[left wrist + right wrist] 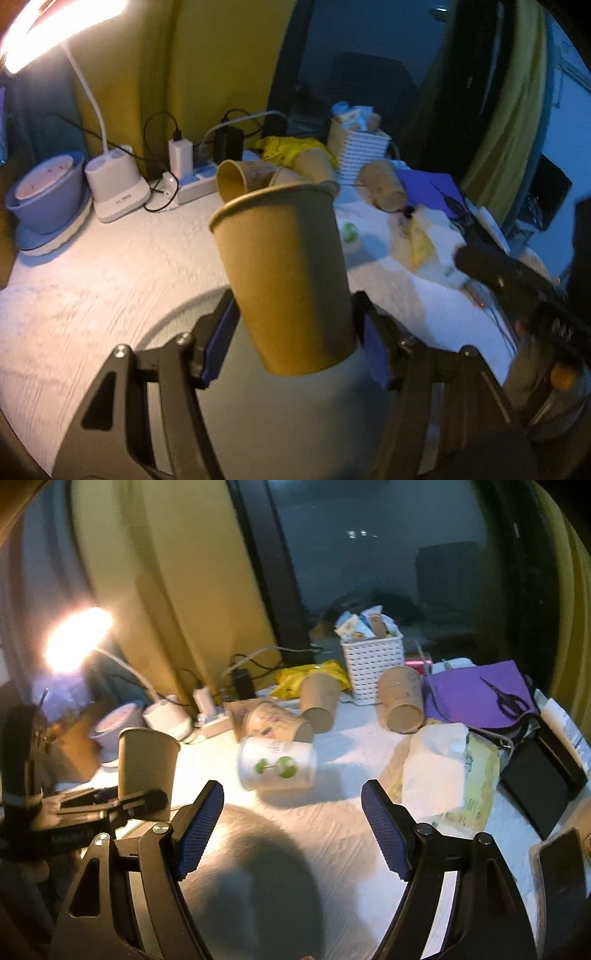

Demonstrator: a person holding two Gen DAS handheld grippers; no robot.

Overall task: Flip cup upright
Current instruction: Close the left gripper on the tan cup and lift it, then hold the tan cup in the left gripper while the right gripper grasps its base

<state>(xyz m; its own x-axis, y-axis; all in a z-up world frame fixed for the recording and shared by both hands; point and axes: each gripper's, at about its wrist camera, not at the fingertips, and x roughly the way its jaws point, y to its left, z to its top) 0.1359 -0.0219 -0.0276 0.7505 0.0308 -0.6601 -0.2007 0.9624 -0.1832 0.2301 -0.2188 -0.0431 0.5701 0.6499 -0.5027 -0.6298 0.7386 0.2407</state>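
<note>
The left gripper (295,332) pinches a plain brown paper cup (284,273) by its lower wall, the blue pads pressed against either side just above the base. The cup is held clear of the white table (92,280), mouth up and leaning slightly, its rolled rim showing as a thin pale ring at the top and its body unprinted, tapering toward the bottom. From the right wrist view the same cup (147,764) appears at the left, upright in the dark fingers of the other tool, near a lit desk lamp (74,638). The right gripper (293,827) hovers above the table with its jaws spread wide and nothing between them. Ahead of it a white cup with green print (277,764) lies on its side, and behind that several more brown cups (319,701) lie tipped over close together, some touching. A white slatted basket (373,664) stuffed with packets stands behind them, a purple folder (476,694) with scissors (509,701) on it lies to the right, and a power strip (195,184) sits by the lamp base
</note>
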